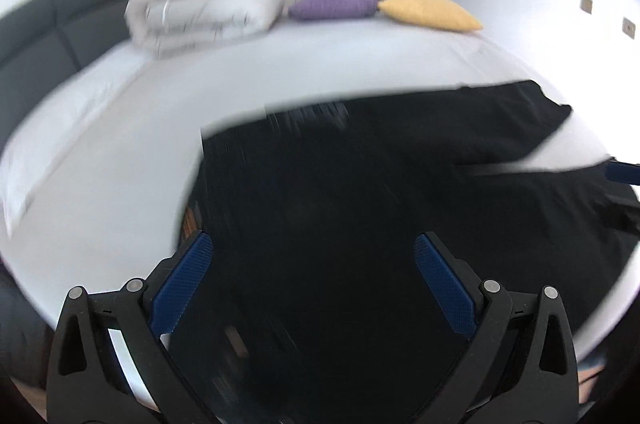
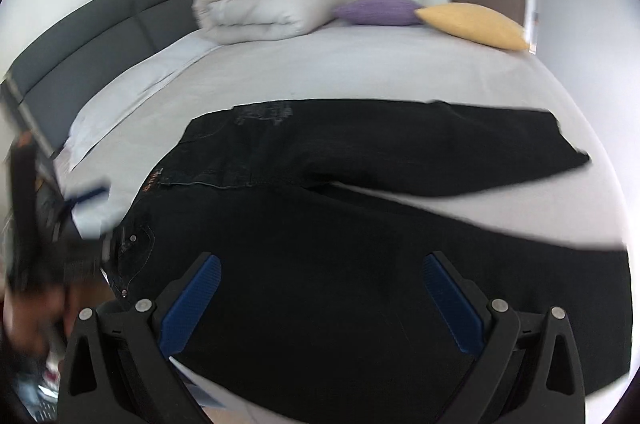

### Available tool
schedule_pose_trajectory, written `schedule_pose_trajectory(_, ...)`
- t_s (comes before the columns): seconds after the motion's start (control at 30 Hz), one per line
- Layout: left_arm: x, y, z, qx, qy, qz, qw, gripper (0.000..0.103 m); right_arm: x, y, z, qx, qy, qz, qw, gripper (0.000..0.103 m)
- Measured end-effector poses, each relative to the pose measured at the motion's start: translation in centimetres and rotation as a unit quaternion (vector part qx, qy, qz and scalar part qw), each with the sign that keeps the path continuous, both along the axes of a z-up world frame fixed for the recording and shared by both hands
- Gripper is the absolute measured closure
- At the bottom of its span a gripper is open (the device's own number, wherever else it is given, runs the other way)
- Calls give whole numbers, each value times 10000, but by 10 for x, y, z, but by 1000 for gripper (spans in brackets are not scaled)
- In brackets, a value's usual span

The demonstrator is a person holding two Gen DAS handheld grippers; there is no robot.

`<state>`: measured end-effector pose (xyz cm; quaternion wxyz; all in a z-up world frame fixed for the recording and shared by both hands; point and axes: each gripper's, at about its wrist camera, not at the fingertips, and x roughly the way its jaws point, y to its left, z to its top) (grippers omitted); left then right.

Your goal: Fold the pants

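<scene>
In the left wrist view, the black pants (image 1: pixel 360 184) lay spread flat on the bed (image 1: pixel 120 152), legs parted in a V, probably laid out ready for folding; the left gripper (image 1: pixel 312 264) hovered spread wide above the waist end, holding nothing. In the right wrist view, the right gripper (image 2: pixel 322 284), likewise spread and empty, hung over the nearer leg, the waistband toward its left.
</scene>
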<state>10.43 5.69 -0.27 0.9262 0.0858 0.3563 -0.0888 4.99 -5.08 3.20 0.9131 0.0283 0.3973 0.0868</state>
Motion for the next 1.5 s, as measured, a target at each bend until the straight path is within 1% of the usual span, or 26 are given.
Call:
schedule_pose_trajectory(0.07, 45, 8, 3, 72, 31, -339, 9994, 0, 13, -4, 1, -49, -36, 218, 9997, 0)
schedule_pose_trajectory(0.1, 62, 10, 3, 159, 84, -394, 9991, 0, 24, -8, 2, -106, -45, 355, 9993, 1)
schedule_pose_trajectory(0.17, 117, 20, 0, 273, 330, -677, 9968, 0, 40, -16, 2, -187, -5, 547, 9983, 4)
schedule_pose_trajectory(0.27, 186, 30, -10, 532, 710, -862, 9923, 0, 61, -28, 2, -256, 16, 773, 9967, 5)
schedule_pose_trajectory(0.3, 199, 38, -14, 557, 791, -919, 9911, 0, 67, -32, 2, -273, 30, 835, 9961, 6)
schedule_pose_trajectory(0.33, 224, 41, -19, 584, 1002, -1054, 9876, 0, 73, -35, 0, -297, 44, 906, 9954, 7)
schedule_pose_trajectory(0.4, 259, 43, -27, 611, 1237, -1178, 9834, 0, 87, -41, -5, -392, 89, 1096, 9932, 8)
schedule_pose_trajectory(0.5, 286, 44, -40, 577, 1475, -1366, 9779, 2, 107, -46, -15, -464, 159, 1356, 9895, 13)
schedule_pose_trajectory(0.57, 310, 39, -58, 636, 1816, -1628, 9677, 6, 120, -48, -21, -490, 260, 1535, 9866, 19)
schedule_pose_trajectory(0.6, 316, 38, -67, 713, 1978, -1746, 9619, 11, 126, -48, -24, -499, 296, 1629, 9849, 22)
schedule_pose_trajectory(0.67, 326, 35, -87, 874, 2283, -1887, 9511, 12, 143, -47, -27, -552, 346, 1826, 9810, 24)
schedule_pose_trajectory(0.7, 330, 37, -96, 896, 2407, -1904, 9475, 13, 150, -47, -28, -549, 361, 1882, 9799, 26)
schedule_pose_trajectory(0.77, 336, 42, -101, 733, 2498, -1902, 9466, 16, 167, -44, -28, -514, 361, 2049, 9768, 29)
schedule_pose_trajectory(0.8, 338, 44, -101, 628, 2493, -1919, 9471, 28, 174, -42, -28, -523, 354, 2103, 9756, 31)
schedule_pose_trajectory(0.83, 339, 44, -100, 525, 2504, -1987, 9461, 43, 184, -39, -27, -556, 348, 2177, 9738, 31)
schedule_pose_trajectory(0.87, 338, 43, -99, 493, 2509, -2042, 9450, 49, 192, -35, -26, -603, 320, 2254, 9719, 33)
schedule_pose_trajectory(0.93, 334, 40, -96, 479, 2513, -2148, 9426, 73, 210, -23, -24, -677, 264, 2369, 9688, 33)
schedule_pose_trajectory(0.97, 331, 38, -95, 493, 2489, -2179, 9424, 77, 218, -19, -24, -693, 252, 2419, 9675, 33)
schedule_pose_trajectory(1.0, 328, 36, -92, 567, 2417, -2180, 9438, 84, 227, -12, -23, -719, 219, 2464, 9663, 33)
schedule_pose_trajectory(1.03, 315, 33, -88, 640, 2279, -2169, 9470, 92, 237, -5, -23, -761, 196, 2503, 9650, 33)
schedule_pose_trajectory(1.07, 302, 31, -81, 679, 2141, -2140, 9507, 94, 245, 3, -24, -817, 193, 2552, 9632, 34)
schedule_pose_trajectory(1.1, 291, 31, -73, 726, 1887, -2113, 9563, 97, 253, 10, -25, -888, 204, 2612, 9610, 36)
schedule_pose_trajectory(1.2, 261, 33, -53, 800, 1271, -2041, 9674, 98, 274, 34, -28, -1194, 271, 2895, 9493, 43)
schedule_pose_trajectory(1.3, 233, 39, -40, 743, 884, -2002, 9729, 98, 288, 51, -29, -1430, 258, 3034, 9417, 44)
schedule_pose_trajectory(1.4, 211, 35, -35, 747, 562, -1981, 9757, 98, 303, 66, -29, -1660, 195, 3200, 9325, 44)
schedule_pose_trajectory(1.5, 194, 31, -37, 756, 386, -1951, 9771, 98, 314, 80, -36, -2003, 164, 3349, 9206, 44)
